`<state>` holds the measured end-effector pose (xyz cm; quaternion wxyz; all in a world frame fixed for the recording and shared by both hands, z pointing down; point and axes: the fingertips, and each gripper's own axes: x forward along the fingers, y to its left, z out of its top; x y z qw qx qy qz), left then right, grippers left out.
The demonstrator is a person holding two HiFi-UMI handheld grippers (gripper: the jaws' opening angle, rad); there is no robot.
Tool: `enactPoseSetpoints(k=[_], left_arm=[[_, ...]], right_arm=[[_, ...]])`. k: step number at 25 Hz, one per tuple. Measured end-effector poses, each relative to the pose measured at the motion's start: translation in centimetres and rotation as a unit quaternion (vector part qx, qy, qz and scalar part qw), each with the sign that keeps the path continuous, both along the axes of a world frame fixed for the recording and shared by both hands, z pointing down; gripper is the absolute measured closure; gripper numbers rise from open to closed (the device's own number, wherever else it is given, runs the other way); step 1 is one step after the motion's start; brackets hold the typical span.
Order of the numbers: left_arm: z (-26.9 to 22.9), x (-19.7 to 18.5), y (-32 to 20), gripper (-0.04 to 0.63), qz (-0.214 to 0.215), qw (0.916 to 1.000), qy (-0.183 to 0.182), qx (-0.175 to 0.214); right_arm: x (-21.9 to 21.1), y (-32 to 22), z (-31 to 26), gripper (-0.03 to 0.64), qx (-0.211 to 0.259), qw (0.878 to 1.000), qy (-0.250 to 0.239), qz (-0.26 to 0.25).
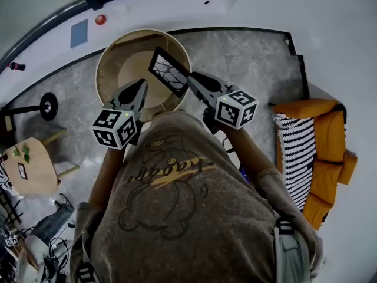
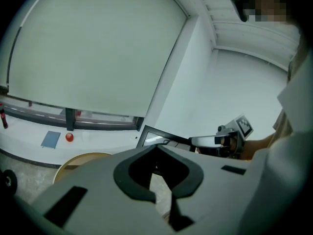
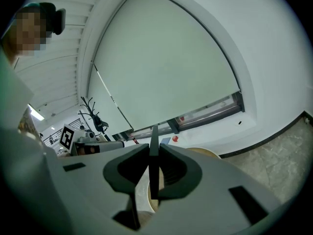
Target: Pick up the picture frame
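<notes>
Right gripper (image 1: 189, 78): jaws narrowly apart, clamped on one edge of the frame (image 1: 168, 70), which hangs tilted above the round table (image 1: 125, 69). Left gripper (image 1: 144, 84): jaws together, holding nothing.

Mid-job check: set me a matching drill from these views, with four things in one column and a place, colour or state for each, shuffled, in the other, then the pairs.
Things:
1. picture frame
2. left gripper
3. table
4. cushions

Descriptions:
A. orange, next to a striped cloth
B. round, pale wood
C. clamped in the right gripper
D. jaws together, holding nothing

Pairs: 1-C, 2-D, 3-B, 4-A
</notes>
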<state>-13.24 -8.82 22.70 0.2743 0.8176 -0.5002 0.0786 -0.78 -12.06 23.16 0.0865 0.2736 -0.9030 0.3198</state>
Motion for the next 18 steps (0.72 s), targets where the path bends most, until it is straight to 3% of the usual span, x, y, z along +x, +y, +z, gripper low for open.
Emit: enactPoseSetpoints(k=[18], left_arm=[[0.0, -0.1, 0.3, 0.578, 0.000, 1.0000, -0.001, -0.004]], right_arm=[[-0.7, -0.5, -1.7, 0.535, 0.031, 0.998, 0.031, -0.053]])
